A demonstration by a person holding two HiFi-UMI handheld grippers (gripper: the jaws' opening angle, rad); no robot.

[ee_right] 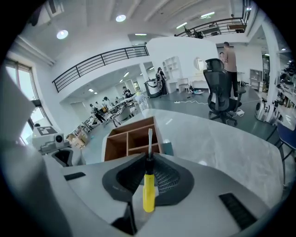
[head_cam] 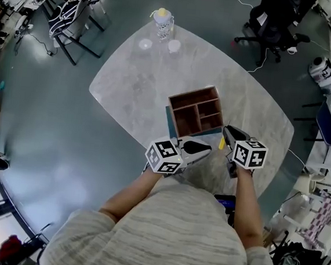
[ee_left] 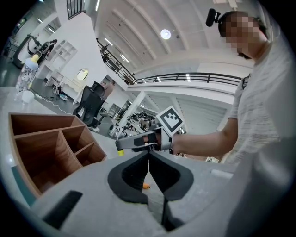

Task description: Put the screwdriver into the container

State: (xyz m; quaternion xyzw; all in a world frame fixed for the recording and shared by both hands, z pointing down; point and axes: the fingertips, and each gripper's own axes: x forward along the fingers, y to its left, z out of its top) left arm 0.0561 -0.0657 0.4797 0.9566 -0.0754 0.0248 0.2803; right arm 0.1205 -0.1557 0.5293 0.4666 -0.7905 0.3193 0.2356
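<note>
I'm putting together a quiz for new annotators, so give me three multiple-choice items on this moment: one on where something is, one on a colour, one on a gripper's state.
1. Where does the wooden container stand?
A) on the table
B) on the floor
C) on an office chair

2. What colour is the handle of the screwdriver?
A) red
B) yellow
C) blue

3. How do the jaws of the left gripper stand?
A) wide apart
B) shut on a cup
C) shut on nothing

Answers:
1 A, the head view shows it on the grey tabletop.
2 B, the right gripper holds it with the yellow handle toward its camera.
3 C, its tips meet with nothing between them.
</note>
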